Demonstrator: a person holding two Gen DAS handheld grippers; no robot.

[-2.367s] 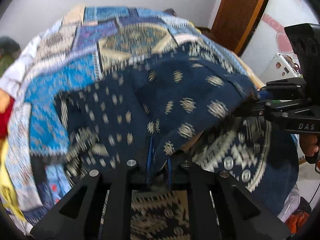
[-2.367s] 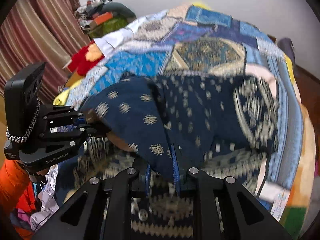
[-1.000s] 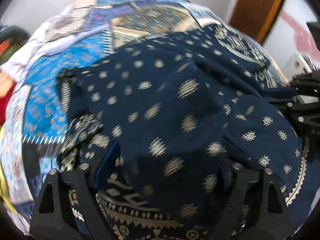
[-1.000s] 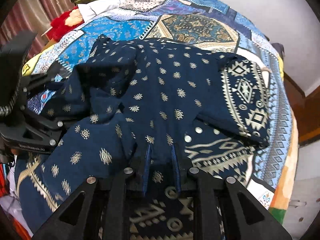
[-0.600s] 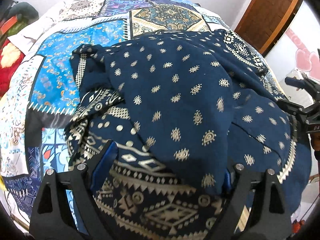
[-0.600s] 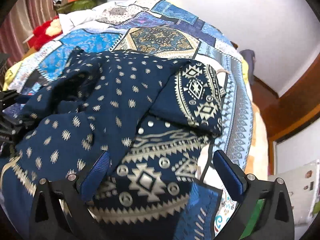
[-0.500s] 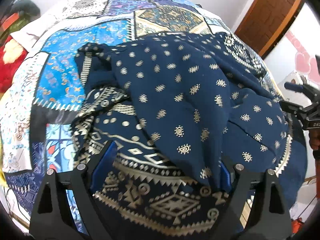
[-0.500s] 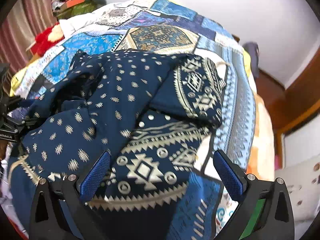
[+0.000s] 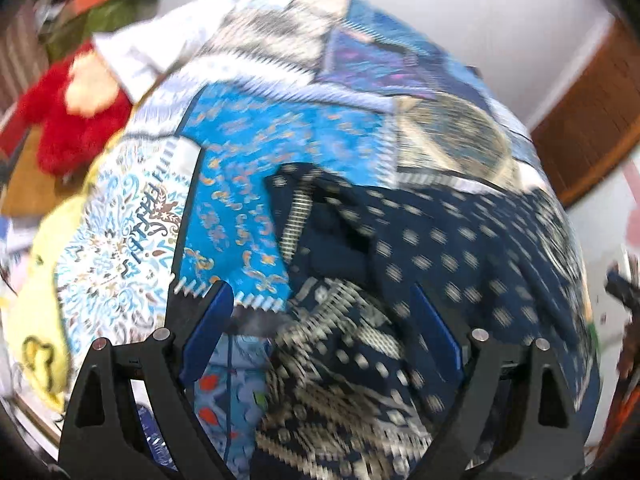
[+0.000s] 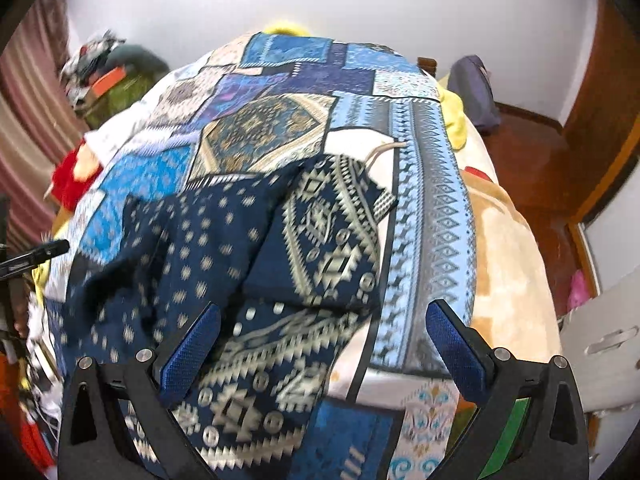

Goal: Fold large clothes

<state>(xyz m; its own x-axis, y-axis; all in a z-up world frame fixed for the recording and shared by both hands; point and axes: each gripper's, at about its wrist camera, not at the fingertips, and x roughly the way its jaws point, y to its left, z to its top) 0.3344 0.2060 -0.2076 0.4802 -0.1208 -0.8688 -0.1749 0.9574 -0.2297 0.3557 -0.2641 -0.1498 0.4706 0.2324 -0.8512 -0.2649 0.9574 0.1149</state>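
A large navy garment [image 10: 224, 256] with pale dot motifs and geometric borders lies loosely folded on the patchwork bed cover [image 10: 432, 216]. In the left wrist view the garment [image 9: 440, 248] fills the lower right, blurred. My left gripper [image 9: 324, 312] is open and empty above the garment's left edge. My right gripper [image 10: 320, 328] is open and empty above the garment's patterned right part. A folded sleeve or panel [image 10: 332, 232] lies on top at the right.
A red plush toy [image 9: 76, 120] and a pile of clothes [image 10: 108, 76] sit at the bed's far left. A wooden door [image 9: 592, 120] and wooden floor [image 10: 532, 168] are to the right. A white cabinet [image 10: 608, 344] stands at the bed's near right corner.
Both grippers let go of the garment and opened. The garment dropped folded onto the bed. Both grippers then pulled back, and the left view swung left.
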